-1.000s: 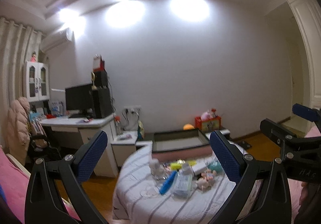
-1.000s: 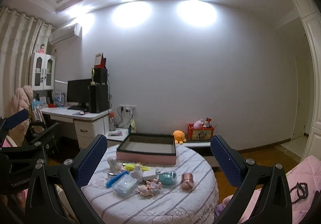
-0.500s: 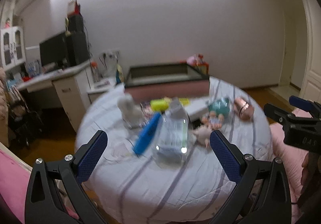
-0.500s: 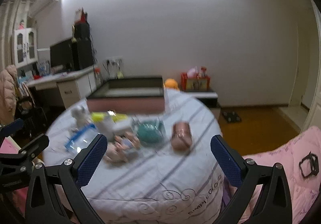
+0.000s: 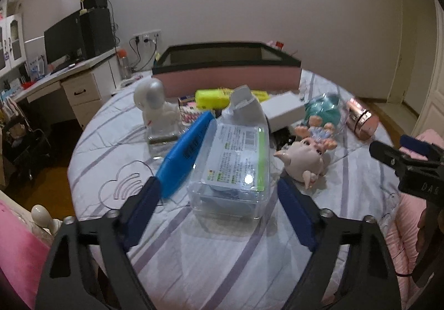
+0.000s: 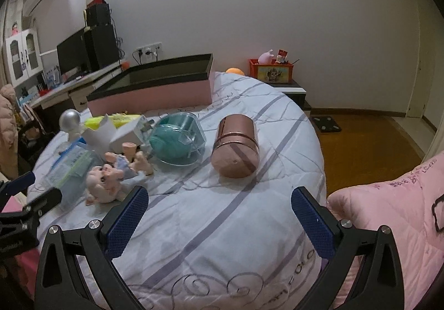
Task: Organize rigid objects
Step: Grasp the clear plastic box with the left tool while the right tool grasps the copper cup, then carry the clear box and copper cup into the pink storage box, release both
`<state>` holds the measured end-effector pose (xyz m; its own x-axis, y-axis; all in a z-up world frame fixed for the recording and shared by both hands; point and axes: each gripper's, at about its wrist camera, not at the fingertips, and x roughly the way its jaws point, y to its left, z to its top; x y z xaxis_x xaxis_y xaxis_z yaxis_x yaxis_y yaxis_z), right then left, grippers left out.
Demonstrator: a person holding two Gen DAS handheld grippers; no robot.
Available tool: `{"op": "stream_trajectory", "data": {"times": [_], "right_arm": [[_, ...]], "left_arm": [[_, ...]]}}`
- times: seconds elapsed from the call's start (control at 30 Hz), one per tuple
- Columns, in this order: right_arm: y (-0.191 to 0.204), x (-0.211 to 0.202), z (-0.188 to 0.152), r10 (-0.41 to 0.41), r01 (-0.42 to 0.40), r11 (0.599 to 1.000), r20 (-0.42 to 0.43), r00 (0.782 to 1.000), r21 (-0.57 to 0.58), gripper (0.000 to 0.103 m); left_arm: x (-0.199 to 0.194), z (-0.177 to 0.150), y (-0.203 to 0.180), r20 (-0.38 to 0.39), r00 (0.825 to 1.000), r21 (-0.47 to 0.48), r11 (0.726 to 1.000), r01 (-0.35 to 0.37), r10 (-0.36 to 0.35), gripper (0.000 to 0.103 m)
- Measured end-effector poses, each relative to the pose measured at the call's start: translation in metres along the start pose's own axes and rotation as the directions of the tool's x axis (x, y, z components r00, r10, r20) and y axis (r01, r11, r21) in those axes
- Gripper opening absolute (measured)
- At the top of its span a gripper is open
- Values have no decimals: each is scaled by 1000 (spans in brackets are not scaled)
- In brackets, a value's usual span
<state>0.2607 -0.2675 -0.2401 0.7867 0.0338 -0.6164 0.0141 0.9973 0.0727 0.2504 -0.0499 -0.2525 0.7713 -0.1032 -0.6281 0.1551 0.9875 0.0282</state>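
Clear glossy plastic box point(image 5: 231, 163) with printed paper label; blue matt plastic case point(image 5: 184, 153); rose-gold canister point(image 6: 236, 147), brushed metallic sheen; smooth vinyl doll point(image 5: 304, 158); quilted striped cloth cover point(image 6: 222, 213); pink matt tray point(image 6: 155, 85); polished wood floor point(image 6: 366, 143).

I am in a home bedroom. Ahead of my tools lies a round bed point(image 6: 249, 221) under a striped quilt, with a pink blanket point(image 6: 388, 213) to my right. Off to my left stand a desk point(image 5: 75, 79) with a monitor point(image 5: 62, 43) and a white cabinet point(image 6: 22, 57); beyond the bed, a toy crate point(image 6: 273, 72) sits against the wall.
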Motion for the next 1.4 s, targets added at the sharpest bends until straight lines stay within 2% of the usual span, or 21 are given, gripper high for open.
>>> {"op": "stream_trajectory", "data": {"times": [0.23,0.33,0.4,0.5,0.63,0.77,0.87,1.2,1.27,1.3,1.4], "right_arm": [[-3,23,8,47,-47,999,-35,998,-5,103],[-5,29,13,48,-48,999,-35,998,-10,102],[-8,34,17,49,-50,999,-40,998,-3,88],[-11,45,22,53,-54,999,-61,997,-8,75],[-12,57,29,50,-52,998,-86,995,-25,74],[-15,64,34,48,-51,998,-94,994,-29,74],[-18,70,36,43,-46,999,-107,993,-25,66],[-21,85,43,34,-39,999,-131,991,-35,64],[-21,86,44,40,-45,998,-135,990,-38,60],[-21,86,44,41,-47,998,-134,990,-39,54],[-20,86,45,38,-45,998,-133,990,-49,50]], "left_arm": [[24,3,-10,-67,998,46,999,12,-9,65],[30,8,-11,-74,997,43,999,15,-12,65],[32,10,-11,-74,997,36,999,22,-19,65],[37,13,-9,-78,996,20,999,31,-30,66],[43,14,-7,-88,995,7,999,38,-37,73],[47,18,-5,-89,994,-1,998,56,-56,73],[49,21,-7,-92,994,5,998,55,-54,73],[60,28,-1,-132,989,-20,998,57,-59,78],[59,29,-2,-123,991,-9,998,57,-57,68],[58,29,-5,-115,992,12,999,52,-51,64],[57,28,-9,-111,993,47,998,48,-43,64]]}}
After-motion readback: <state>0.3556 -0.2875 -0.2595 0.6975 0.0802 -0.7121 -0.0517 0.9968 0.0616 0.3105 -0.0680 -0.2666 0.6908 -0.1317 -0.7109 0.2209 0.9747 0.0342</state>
